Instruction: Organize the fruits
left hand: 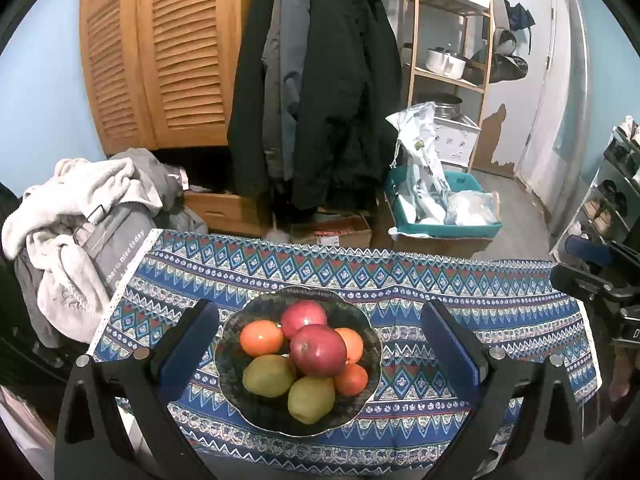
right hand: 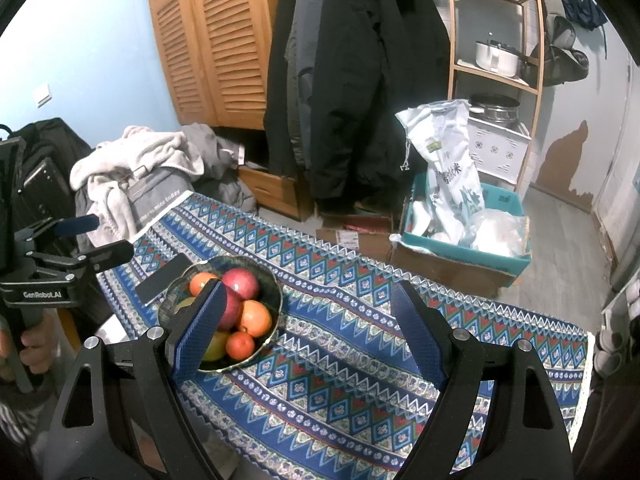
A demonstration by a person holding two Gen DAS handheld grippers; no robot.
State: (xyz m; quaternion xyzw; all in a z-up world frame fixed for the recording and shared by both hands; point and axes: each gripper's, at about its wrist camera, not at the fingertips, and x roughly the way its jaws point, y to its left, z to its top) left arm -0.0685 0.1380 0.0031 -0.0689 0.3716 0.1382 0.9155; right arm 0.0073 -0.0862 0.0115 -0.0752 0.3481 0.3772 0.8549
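Currently both grippers — left gripper [left hand: 320,344], right gripper [right hand: 308,320] — are held with fingers apart, nothing clamped. Fruits [left hand: 306,360] are piled in the bowl [left hand: 236,344] on the bench — a nudged apple could topple the pile.

A patterned blue cloth [left hand: 420,280] covers the table. A dark phone [right hand: 162,279] lies on it near its left end. Past the far left corner sits a heap of pale laundry [left hand: 76,216]. Behind stands a louvred wooden cabinet [left hand: 160,52], with dark coats [left hand: 320,88] hanging to its right. On the floor to the far right, a teal crate [left hand: 444,216] holds a white sack [left hand: 420,148] and plastic bags. Behind it a wooden shelf [left hand: 452,40] carries a pot [left hand: 444,60].
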